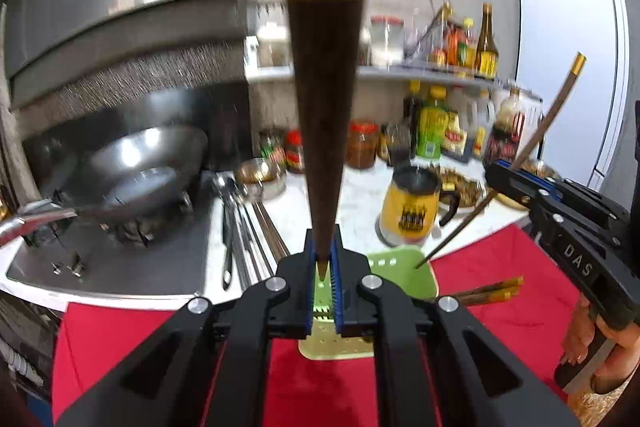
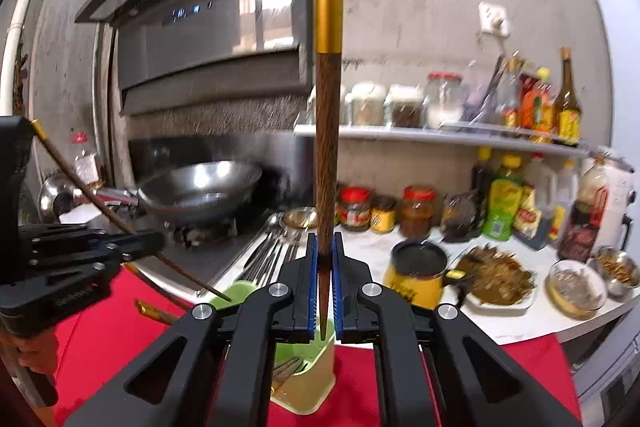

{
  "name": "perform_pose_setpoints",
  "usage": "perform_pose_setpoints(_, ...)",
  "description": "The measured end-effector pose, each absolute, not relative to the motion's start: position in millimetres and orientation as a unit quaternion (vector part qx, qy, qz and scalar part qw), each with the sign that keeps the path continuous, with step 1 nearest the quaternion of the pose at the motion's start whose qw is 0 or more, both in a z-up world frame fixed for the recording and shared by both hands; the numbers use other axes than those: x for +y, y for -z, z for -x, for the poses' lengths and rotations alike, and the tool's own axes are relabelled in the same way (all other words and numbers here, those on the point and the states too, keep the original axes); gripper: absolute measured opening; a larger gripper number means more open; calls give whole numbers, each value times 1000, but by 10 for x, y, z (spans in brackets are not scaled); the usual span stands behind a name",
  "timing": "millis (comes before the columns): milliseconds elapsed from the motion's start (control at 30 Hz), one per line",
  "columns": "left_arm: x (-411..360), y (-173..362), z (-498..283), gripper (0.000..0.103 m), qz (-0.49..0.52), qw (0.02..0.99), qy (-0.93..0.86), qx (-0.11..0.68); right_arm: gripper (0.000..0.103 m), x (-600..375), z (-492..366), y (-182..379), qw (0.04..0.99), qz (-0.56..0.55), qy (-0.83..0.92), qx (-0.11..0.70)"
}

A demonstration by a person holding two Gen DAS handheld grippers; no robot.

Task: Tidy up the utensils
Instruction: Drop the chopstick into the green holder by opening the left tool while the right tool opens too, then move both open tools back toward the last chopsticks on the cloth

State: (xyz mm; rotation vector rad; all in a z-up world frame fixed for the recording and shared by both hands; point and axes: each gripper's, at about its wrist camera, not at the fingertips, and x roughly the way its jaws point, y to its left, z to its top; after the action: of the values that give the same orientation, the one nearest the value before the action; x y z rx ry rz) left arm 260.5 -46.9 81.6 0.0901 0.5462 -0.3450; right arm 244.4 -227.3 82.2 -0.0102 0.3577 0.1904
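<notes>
Jaws of both grippers, left gripper (image 1: 325, 267) and right gripper (image 2: 326, 267), each pinch one chopstick (image 2: 328, 155) above the green holder (image 2: 316, 367) at bottom centre; more chopsticks (image 1: 490, 293) and spoons (image 1: 232, 211) remain unsorted.

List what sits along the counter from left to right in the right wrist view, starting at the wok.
Wok → metal utensils lying flat → red-lidded jar → yellow mug → tray of brown food → glass bowl → small steel bowl.
</notes>
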Motion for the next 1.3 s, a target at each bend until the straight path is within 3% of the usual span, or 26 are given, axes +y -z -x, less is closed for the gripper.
perform_pose_setpoints(333,-535,-594,-2853,7,-58,935,170,308,9,-2194,-2661,-544,970,3,-106,217)
perform_pose_setpoints(367,-539,-607,-2857,10,-55,935,169,307,15,-2207,-2665,-552,970,1,-107,217)
perform_pose_setpoints(400,-532,-627,-2858,22,-52,936,168,304,30,-2225,-2655,-572,971,-4,-106,216)
perform_pose_setpoints(467,-507,-717,-2790,42,-48,944,162,284,46,-2252,-2587,-639,973,-7,-106,207)
perform_pose_setpoints(767,-320,-1034,-2255,45,-48,961,127,239,46,-2357,-2012,-1012,982,11,-82,172)
perform_pose_setpoints(967,-47,-941,-1759,50,-41,964,85,248,46,-2412,-1463,-1033,982,13,-74,176)
perform_pose_setpoints(1300,269,-57,-842,51,-38,949,56,309,48,-2277,-527,-113,963,16,-84,255)
